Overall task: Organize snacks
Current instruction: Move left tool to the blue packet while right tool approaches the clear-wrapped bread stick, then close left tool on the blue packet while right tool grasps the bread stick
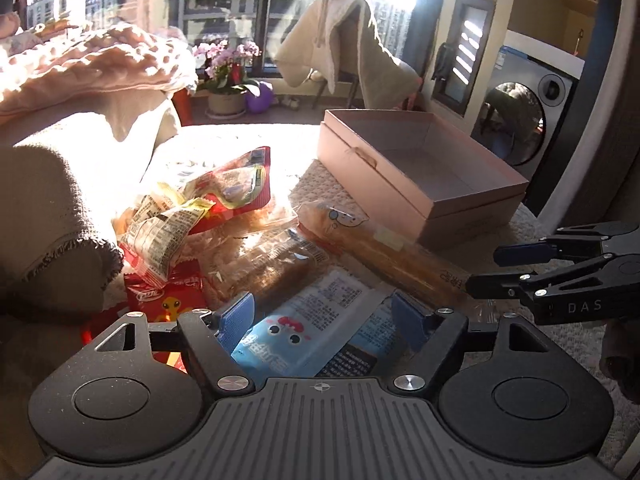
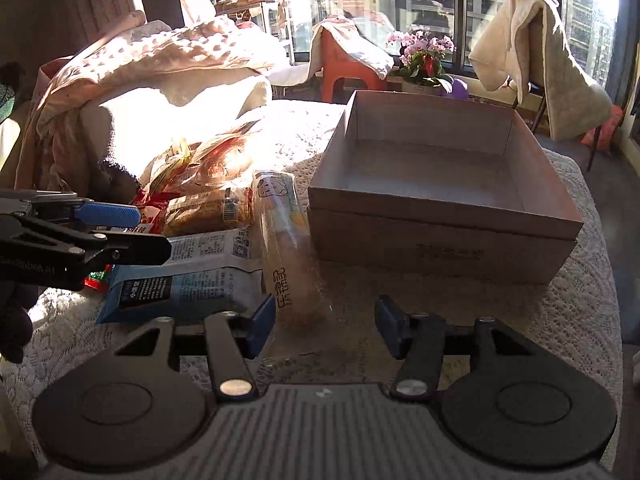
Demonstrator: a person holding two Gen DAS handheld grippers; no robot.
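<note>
Snacks crowd the left wrist view: the left gripper (image 1: pixel 324 320), jaws wide and holding nothing, straddles a blue packet (image 1: pixel 304 332), with a long bread roll (image 1: pixel 384 248) at one o'clock before the empty pink box (image 1: pixel 424 176).

Right wrist view: the right gripper (image 2: pixel 326 326) gapes open and empty, the roll's near end between its fingers. Film looks light, slick and crushable; I would pinch gently across the middle.
</note>
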